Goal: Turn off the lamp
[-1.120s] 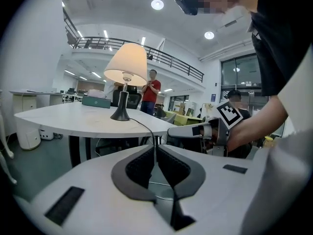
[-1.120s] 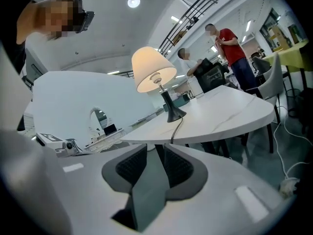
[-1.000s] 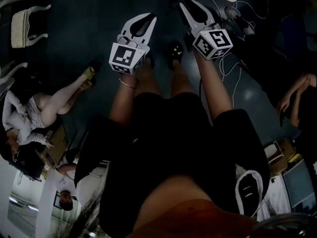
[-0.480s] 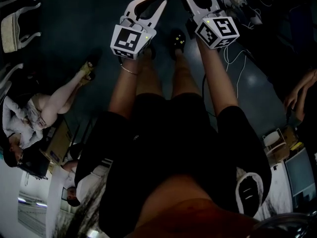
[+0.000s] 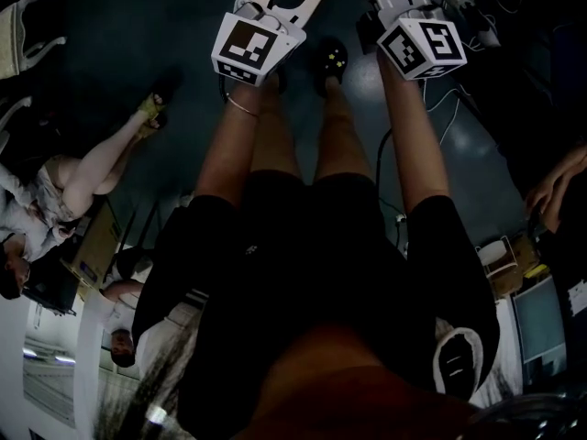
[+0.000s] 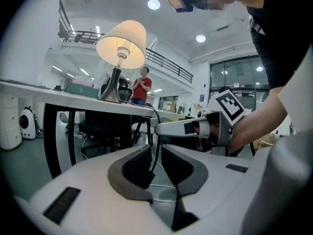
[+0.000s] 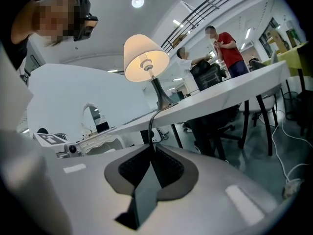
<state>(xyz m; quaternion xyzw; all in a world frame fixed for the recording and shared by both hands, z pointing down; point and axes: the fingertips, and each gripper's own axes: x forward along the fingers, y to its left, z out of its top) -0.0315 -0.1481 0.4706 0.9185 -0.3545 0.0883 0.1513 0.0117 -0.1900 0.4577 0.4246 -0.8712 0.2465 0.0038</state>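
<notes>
no legible text, labels, brands, numbers or signs in any view

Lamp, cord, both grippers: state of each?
Lamp: on, shade lit, upright on the table.
Cord: hangs off the table edge, passes through both grippers' jaws.
Left gripper: open, cord between the jaws.
Right gripper: jaws have just been closing, now shut on the cord.
</notes>
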